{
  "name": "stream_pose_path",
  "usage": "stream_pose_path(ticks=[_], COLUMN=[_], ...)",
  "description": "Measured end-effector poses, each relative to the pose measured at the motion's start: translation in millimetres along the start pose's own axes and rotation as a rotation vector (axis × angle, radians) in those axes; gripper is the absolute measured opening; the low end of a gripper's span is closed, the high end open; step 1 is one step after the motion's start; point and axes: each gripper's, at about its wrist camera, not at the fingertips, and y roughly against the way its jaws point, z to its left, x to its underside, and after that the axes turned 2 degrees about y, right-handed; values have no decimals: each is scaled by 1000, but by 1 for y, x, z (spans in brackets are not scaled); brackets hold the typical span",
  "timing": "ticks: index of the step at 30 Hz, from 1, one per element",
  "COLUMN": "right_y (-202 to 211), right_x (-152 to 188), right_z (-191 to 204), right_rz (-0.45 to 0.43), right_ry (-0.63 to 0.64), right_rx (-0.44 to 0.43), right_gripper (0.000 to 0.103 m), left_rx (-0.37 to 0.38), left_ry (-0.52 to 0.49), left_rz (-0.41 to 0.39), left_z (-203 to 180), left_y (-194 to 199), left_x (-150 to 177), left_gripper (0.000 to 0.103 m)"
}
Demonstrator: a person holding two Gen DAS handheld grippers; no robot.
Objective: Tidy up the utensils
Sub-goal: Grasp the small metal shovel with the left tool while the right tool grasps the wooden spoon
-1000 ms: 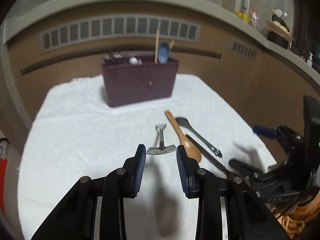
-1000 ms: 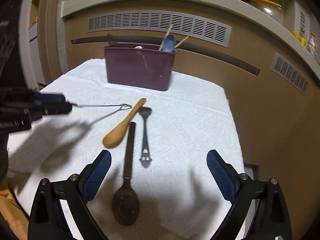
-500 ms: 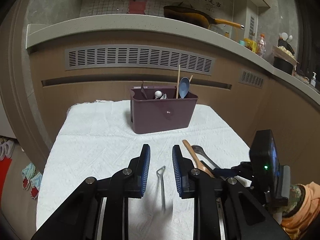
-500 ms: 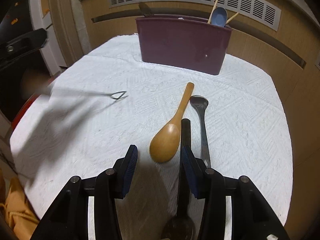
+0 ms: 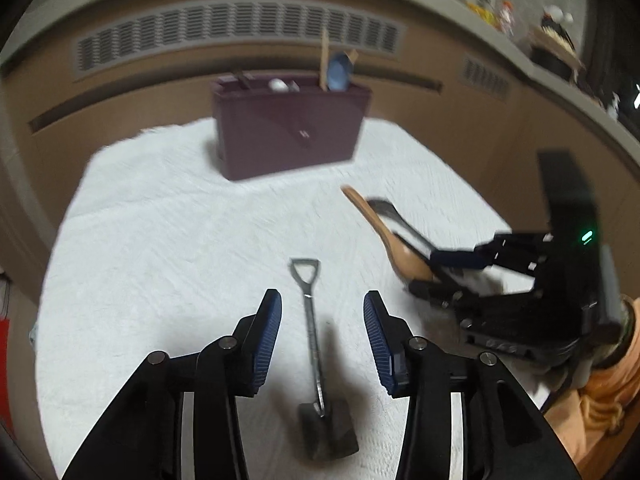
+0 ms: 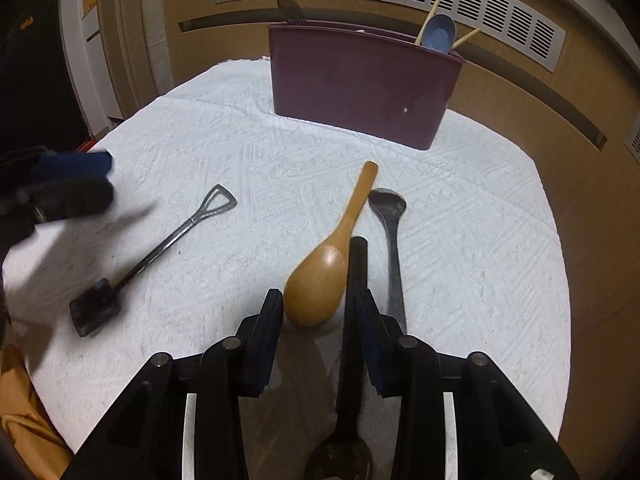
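Blue-padded, my right gripper (image 6: pixel 316 312) is narrowly parted and grips nothing; the bowl of the tan wooden spoon (image 6: pixel 334 256) sits between its tips, handle running away toward the maroon plastic utensil holder (image 6: pixel 362 82). My left gripper (image 5: pixel 322 334) is wide apart, empty, straddling the small metal shovel-shaped spoon (image 5: pixel 312 332), which lies lengthwise on the white cloth (image 5: pixel 160 248).

A white textured cloth (image 6: pixel 460 240) is covering the table. Lying directly on it: a shovel-shaped metal spoon (image 6: pixel 160 252), a wooden spoon (image 6: pixel 332 256), a black spoon (image 6: pixel 352 340), and a grey metal spoon (image 6: pixel 392 248). A maroon utensil caddy (image 6: pixel 360 80) is standing at the far side.
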Motion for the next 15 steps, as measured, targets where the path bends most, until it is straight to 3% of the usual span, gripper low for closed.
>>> stream_pose_path(ticks=[7, 12, 15], right_y=[21, 25, 24], right_x=[16, 20, 21], right_z=[-12, -20, -22], right_rz=[-38, -52, -51], right_ry=[-41, -56, -70], right_rx=[20, 35, 28], right_gripper=[39, 45, 47], left_rx=[-42, -86, -102], left_ry=[24, -30, -67], left_rz=[132, 162, 141], left_z=[8, 0, -5], left_y=[-62, -80, -82], left_x=[-28, -39, -38], left_gripper=[44, 43, 26])
